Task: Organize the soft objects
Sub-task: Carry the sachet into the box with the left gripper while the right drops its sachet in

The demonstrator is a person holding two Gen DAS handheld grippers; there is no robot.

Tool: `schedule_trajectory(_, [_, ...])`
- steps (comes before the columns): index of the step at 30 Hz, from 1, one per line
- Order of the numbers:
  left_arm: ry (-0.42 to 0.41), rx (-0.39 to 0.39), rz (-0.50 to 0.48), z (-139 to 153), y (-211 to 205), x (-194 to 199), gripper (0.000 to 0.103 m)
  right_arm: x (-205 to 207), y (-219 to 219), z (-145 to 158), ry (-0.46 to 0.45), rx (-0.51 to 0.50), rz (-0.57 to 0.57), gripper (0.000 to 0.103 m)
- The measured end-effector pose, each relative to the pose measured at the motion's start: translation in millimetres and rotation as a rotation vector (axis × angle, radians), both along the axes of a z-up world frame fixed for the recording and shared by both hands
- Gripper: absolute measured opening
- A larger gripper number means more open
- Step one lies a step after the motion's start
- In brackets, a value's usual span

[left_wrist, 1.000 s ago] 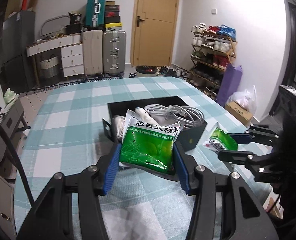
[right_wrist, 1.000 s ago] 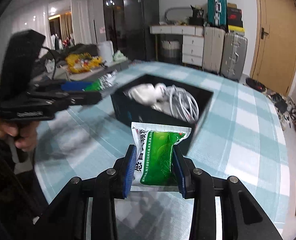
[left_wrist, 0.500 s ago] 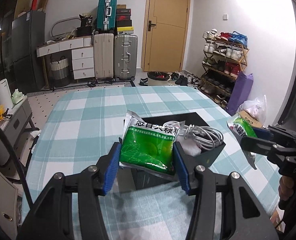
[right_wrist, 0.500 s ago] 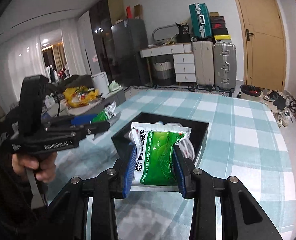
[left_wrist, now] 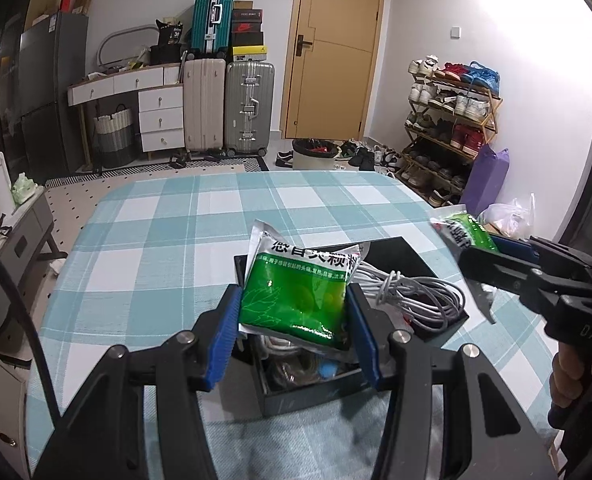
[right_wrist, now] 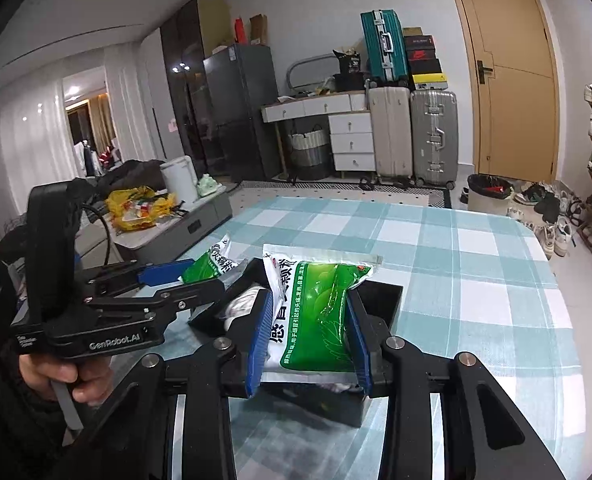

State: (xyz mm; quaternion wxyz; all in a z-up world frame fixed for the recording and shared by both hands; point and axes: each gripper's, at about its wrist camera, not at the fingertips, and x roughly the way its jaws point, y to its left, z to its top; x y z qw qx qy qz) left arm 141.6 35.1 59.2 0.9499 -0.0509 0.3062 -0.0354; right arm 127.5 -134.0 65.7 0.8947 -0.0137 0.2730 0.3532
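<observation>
Left wrist view: left gripper [left_wrist: 294, 314] clamped on 1 green sachet [left_wrist: 296, 292], blue pads pressing both side edges. Sachet held in the air above the near half of the black bin [left_wrist: 447, 330]. Coiled white cable [left_wrist: 411, 294] lying inside the bin. Bin resting on the checked tablecloth [left_wrist: 168, 240]. Right gripper [left_wrist: 495, 258] to the right of the bin, closed on a second green sachet [left_wrist: 465, 232].

Right wrist view: right gripper [right_wrist: 309, 336] clamped on its green sachet [right_wrist: 315, 312], sachet suspended above the black bin [right_wrist: 379, 300]. Left gripper [right_wrist: 200, 276] to the left of the bin, closed on the other green sachet [right_wrist: 210, 264], a hand [right_wrist: 62, 376] on its handle.
</observation>
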Motion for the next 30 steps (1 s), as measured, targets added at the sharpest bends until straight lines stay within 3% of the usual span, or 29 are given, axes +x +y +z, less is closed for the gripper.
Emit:
schedule_trajectory(9, [0.035,0.021,-0.012,-14.6,-7.1,19.7,0.051,34.6,4.1,-20.6,0.056,-0.020,-0.041,0.036])
schedule_trajectory(18, [0.062,0.028,-0.052,-26.5,-16.7,26.8,0.051,49.9,14.9,-41.2,0.153,-0.027,-0.003,0.036])
schedule_trajectory(30, [0.078,0.023,-0.058,-28.7,-17.9,31.5,0.054,47.7,26.5,-42.1,0.096,-0.075,-0.019,0.038])
